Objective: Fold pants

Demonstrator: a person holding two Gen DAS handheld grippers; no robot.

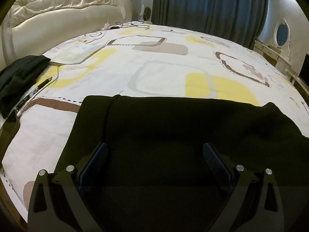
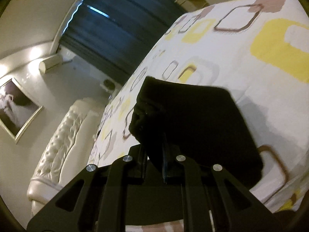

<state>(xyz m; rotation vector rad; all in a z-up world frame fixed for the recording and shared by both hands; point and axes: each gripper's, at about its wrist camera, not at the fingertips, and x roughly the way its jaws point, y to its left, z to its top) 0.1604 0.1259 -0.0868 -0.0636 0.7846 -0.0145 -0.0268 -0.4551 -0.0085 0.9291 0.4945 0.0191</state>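
While the left tool [image 1: 155, 152] hangs with its two blue-padded fingers [image 1: 214, 160] spread wide apart, the black pants [image 1: 173, 127] lie flat on the bed [image 1: 164, 67] directly beneath and ahead of it. Nothing is pinched between those fingers; the dark cloth fills the gap below them, and whether the pads touch it cannot be told. The far edge of the pants runs nearly straight across the patterned bedspread, with a seam showing toward the left side and a rumpled corner at the right.

The right tool [image 2: 154, 154] is clamped tight on a folded end of the pants [image 2: 193, 119], its fingers drawn together with the black fabric squeezed between them. That bunched end rises above the bedspread [image 2: 260, 67], casting a soft shadow on the sheet to its right, and the picture is tilted and slightly blurred.

At the far left of the bed, well apart from the pants, sits another dark folded garment [image 1: 21, 77], with a black pen [image 1: 34, 92] just beside it and a white cable [image 1: 81, 60] trailing across the sheet. A cream tufted headboard [image 1: 63, 2] stands at the far left, and dark blue curtains [image 1: 212, 5] hang behind the bed.
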